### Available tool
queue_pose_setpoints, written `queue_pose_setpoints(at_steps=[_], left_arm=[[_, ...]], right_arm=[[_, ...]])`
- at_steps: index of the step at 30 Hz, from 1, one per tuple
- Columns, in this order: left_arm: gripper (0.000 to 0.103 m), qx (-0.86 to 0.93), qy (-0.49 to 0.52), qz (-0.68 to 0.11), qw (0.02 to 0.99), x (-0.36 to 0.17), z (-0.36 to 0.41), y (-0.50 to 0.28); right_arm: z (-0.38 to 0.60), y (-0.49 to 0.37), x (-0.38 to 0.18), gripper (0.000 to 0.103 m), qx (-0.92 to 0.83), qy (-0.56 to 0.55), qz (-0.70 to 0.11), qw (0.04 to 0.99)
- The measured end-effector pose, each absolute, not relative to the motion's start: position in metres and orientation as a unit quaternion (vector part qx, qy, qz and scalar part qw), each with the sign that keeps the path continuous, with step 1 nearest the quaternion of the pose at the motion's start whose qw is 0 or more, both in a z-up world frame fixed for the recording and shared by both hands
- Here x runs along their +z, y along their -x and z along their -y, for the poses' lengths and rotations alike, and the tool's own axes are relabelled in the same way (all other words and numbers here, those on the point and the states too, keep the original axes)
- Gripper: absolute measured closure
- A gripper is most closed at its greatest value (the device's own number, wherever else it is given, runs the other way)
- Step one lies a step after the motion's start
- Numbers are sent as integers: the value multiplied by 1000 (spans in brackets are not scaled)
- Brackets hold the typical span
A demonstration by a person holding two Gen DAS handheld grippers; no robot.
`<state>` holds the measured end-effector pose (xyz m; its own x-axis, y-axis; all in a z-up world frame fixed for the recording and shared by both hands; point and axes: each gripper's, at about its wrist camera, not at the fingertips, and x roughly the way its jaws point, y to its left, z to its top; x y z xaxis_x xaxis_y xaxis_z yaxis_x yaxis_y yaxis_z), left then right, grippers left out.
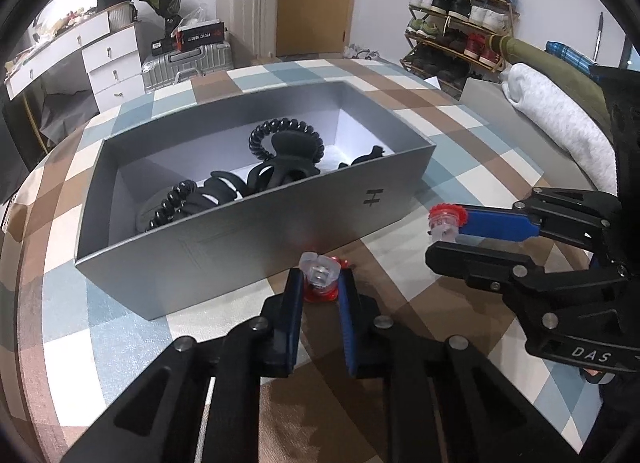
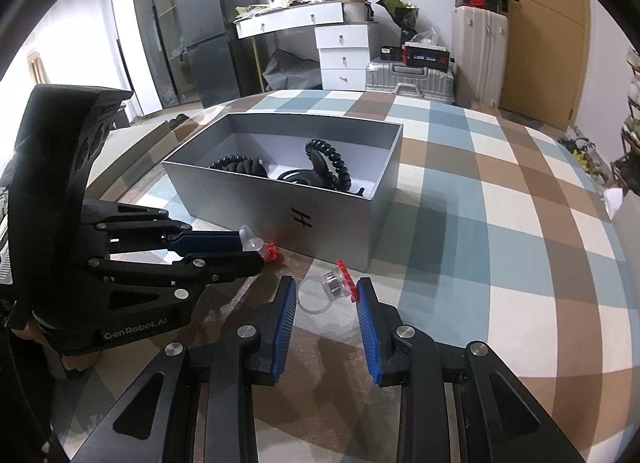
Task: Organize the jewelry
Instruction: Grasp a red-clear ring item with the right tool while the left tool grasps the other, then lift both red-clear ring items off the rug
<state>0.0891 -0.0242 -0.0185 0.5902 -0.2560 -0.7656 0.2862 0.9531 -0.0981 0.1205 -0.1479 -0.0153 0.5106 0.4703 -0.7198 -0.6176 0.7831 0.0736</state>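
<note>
A grey open box (image 1: pixel 248 239) holds black spiral hair ties (image 1: pixel 286 139) and black hair clips; it also shows in the right wrist view (image 2: pixel 280 203). My left gripper (image 1: pixel 320 283) is shut on a clear plastic ring with a red flower top (image 1: pixel 322 277), low over the checked tablecloth just in front of the box. My right gripper (image 2: pixel 326 295) is shut on a second clear ring with a red flower top (image 2: pixel 328 291), to the right of the left one. The right gripper and its ring (image 1: pixel 446 221) show in the left wrist view, the left gripper (image 2: pixel 256 251) in the right.
The checked tablecloth (image 2: pixel 500 243) covers the table. Beyond it stand a white dresser (image 2: pixel 344 55), suitcases (image 2: pixel 408 79), a shoe rack (image 1: pixel 460 19) and a bed with blankets (image 1: pixel 552 119).
</note>
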Motion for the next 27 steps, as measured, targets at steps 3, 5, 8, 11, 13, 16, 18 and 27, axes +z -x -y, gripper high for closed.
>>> queue_pose_setpoints(at_steps=[3, 5, 8, 11, 13, 16, 18, 27], left_arm=[[91, -153, -16, -421, 894, -16, 24, -90], [91, -153, -15, -415, 897, -13, 22, -88], [91, -153, -12, -405, 901, -9, 21, -87], [91, -152, -9, -395, 906, -5, 19, -85], [91, -152, -8, -387, 909, -2, 17, -83], [91, -152, -7, -372, 916, 2, 17, -81], [91, -151, -5, -363, 919, 6, 15, -81], [91, -142, 10, -337, 931, 13, 8, -79]], right_arm=[[148, -120, -14, 74, 315, 96, -379, 865], [148, -120, -12, 74, 315, 96, -378, 865], [148, -119, -9, 74, 316, 96, -374, 867], [147, -116, -5, 74, 318, 96, -368, 868], [147, -115, -2, 74, 319, 97, -364, 870], [146, -112, 3, 74, 322, 95, -356, 872], [146, -109, 7, 74, 324, 95, -351, 874], [143, -110, 19, 74, 329, 88, -330, 881]])
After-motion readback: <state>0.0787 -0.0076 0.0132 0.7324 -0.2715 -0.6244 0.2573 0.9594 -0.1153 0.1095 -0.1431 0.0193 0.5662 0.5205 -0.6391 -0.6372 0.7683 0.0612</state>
